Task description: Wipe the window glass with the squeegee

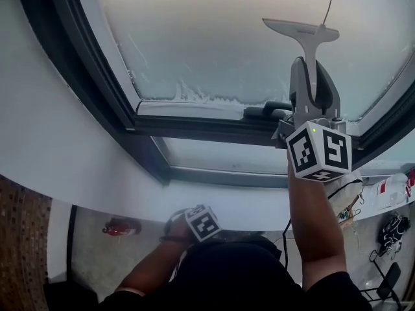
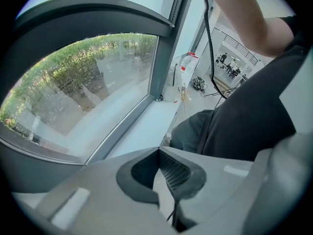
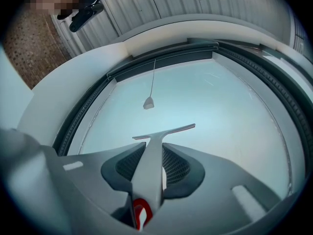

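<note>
The squeegee (image 1: pixel 302 30) is gripped by its handle in the jaws of the right gripper (image 1: pixel 312 68), which are clamped on it from both sides. It is held up in front of the window glass (image 1: pixel 214 37), with the blade crosswise near the upper part of the pane. Whether the blade touches the glass cannot be told. A whitish, streaky residue (image 1: pixel 194 97) is seen along the lower edge of the pane, just above the dark window frame (image 1: pixel 194 127). A thin cord (image 1: pixel 331 2) hangs down beside the squeegee. The left gripper (image 2: pixel 159 150) is held low, close to the person's body, its jaws brought together at the tips with nothing between them.
</note>
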Motion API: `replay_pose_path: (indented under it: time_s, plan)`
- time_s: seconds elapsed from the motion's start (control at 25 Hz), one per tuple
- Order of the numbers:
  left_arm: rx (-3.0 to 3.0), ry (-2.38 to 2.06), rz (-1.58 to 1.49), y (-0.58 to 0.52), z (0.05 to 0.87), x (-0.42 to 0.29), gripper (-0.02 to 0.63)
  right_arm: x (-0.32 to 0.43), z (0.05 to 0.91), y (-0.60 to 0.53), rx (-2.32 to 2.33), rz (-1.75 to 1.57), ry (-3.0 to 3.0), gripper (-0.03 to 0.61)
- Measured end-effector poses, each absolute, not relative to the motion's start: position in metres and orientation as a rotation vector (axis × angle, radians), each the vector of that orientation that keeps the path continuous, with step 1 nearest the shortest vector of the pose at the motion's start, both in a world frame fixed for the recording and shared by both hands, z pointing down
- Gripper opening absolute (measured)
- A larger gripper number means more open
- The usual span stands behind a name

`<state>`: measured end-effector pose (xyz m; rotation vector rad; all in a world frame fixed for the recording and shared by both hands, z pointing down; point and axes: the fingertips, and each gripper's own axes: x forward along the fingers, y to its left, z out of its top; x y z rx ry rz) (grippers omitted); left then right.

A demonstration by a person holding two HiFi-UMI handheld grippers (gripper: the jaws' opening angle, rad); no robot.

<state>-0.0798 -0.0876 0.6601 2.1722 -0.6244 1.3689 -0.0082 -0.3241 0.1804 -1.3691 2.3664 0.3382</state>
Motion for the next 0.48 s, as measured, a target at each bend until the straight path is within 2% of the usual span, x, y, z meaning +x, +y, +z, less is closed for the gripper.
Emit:
replay_pose_path:
  time_s: [0.48]
  plan:
    - [2.179, -0.656, 1.392, -0.084, 0.658, -0.082, 0.000, -0.004, 0.271, -0.323, -1.425, 0.216, 2.498, 0.127]
